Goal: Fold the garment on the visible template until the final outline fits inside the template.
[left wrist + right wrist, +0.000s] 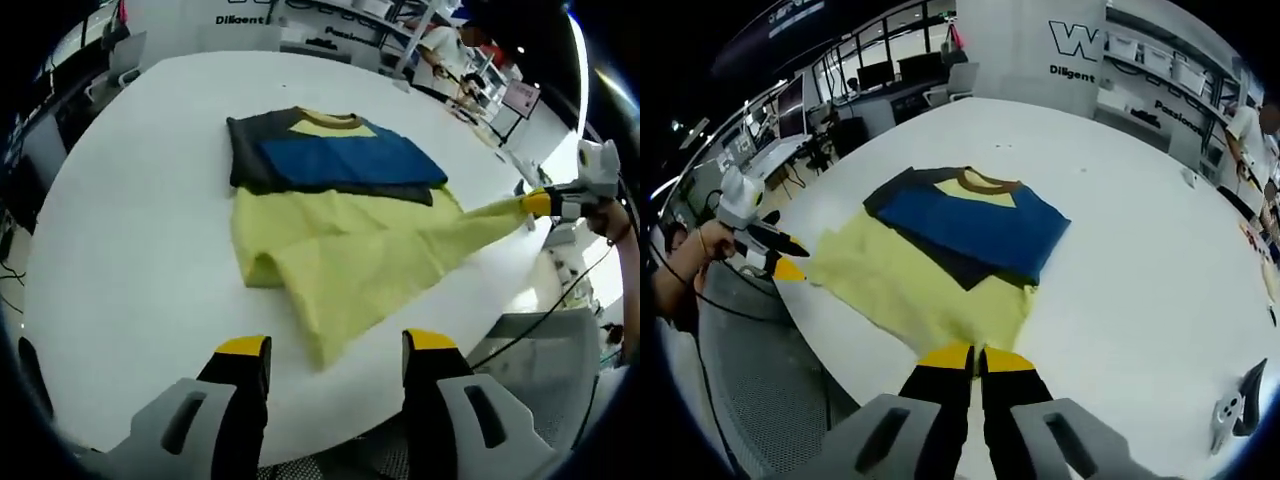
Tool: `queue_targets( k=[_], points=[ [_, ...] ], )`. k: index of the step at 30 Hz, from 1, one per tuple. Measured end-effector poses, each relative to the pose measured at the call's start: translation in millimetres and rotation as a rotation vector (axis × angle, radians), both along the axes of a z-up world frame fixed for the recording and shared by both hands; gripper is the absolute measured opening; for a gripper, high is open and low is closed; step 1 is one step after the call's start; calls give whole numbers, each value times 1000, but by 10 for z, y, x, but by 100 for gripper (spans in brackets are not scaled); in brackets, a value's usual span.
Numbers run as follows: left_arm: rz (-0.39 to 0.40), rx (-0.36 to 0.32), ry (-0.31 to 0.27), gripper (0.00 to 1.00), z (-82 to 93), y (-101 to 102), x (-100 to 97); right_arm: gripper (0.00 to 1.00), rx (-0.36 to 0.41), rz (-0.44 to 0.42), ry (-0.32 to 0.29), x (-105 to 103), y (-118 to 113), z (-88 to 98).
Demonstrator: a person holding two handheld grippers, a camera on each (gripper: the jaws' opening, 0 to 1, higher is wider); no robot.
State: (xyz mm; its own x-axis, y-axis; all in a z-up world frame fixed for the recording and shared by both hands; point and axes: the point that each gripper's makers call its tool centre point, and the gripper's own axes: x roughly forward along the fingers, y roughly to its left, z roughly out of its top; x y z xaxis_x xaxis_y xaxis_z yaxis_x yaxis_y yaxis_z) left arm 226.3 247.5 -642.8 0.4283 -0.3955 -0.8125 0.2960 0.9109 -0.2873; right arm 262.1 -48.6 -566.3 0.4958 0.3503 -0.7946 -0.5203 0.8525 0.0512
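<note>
Two views: my right gripper (pixel 977 357) has its fingers clenched on the shirt (pixel 340 215) hem at the tabletop (pixel 130 230) edge. Left gripper (pixel 337 347) fingers released, hovering short. Template not discernible.

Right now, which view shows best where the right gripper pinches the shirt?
The left gripper view: the right gripper pulls the shirt hem taut off the table edge. In its own view the shut right gripper covers the pinch.
</note>
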Motion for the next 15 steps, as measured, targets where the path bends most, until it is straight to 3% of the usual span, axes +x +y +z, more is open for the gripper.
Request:
queue_targets(
  k=[2,6,15],
  points=[
    [-9,-13,8,46,-19,-22,0,0,4,6,-4,-5,9,6],
    [-5,-20,16,45,-68,-37,11,0,8,15,-2,-23,28,0],
    [18,-47,31,31,-141,-64,41,0,8,8,12,-58,2,-34]
  ],
)
